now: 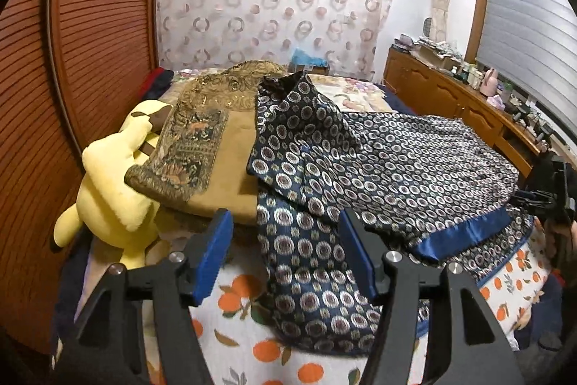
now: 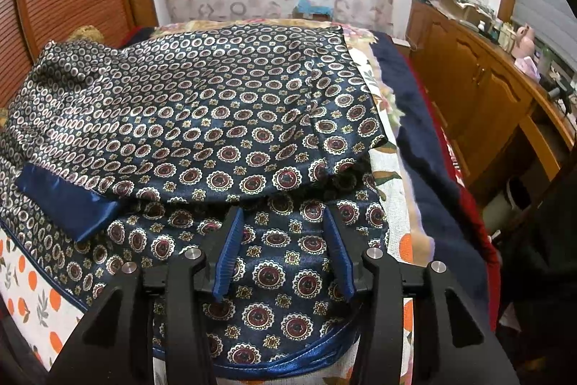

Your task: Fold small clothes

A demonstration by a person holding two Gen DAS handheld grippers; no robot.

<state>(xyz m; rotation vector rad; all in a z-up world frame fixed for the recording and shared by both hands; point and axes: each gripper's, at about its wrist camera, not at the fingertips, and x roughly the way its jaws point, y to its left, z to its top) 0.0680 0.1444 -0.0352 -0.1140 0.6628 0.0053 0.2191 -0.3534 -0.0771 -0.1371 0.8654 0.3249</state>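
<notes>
- Left wrist view, far left: a yellow plush toy [image 1: 108,190] sits at the left edge of the bed [image 1: 245,345], against a slatted wooden door [image 1: 83,35].
- Beside it, a tan cushion [image 1: 212,150] with a dark ornamental panel rests on the bed, its lower corner overlapping the toy.
- The left claw [image 1: 285,258] hangs above the near part of the bed with its blue pads [image 1: 212,258] apart and nothing between them; no cloth touches either pad.
- The task's garment, a navy patterned shirt [image 1: 378,168], lies spread across the middle of the bed, reaching from the cushion to the right edge; one sleeve with a plain blue cuff [image 1: 465,233] is folded over the body, and a lower panel runs down toward the near edge between the left claw's pads as seen from above.
- The bed cover printed with oranges [image 1: 259,349] shows at the near edge under the shirt.
- At the right margin of the left wrist view, the right claw [image 1: 533,197] appears as a dark shape at the shirt's right side.
- Right wrist view: the right claw [image 2: 285,255] stands about half open over the hem of the shirt [image 2: 216,118] at the near edge of the bed; the fabric lies beneath and between the pads, but whether they pinch it cannot be told.
- Far right: a wooden cabinet [image 2: 479,89] runs along the wall beside the bed, its top crowded with small items.
</notes>
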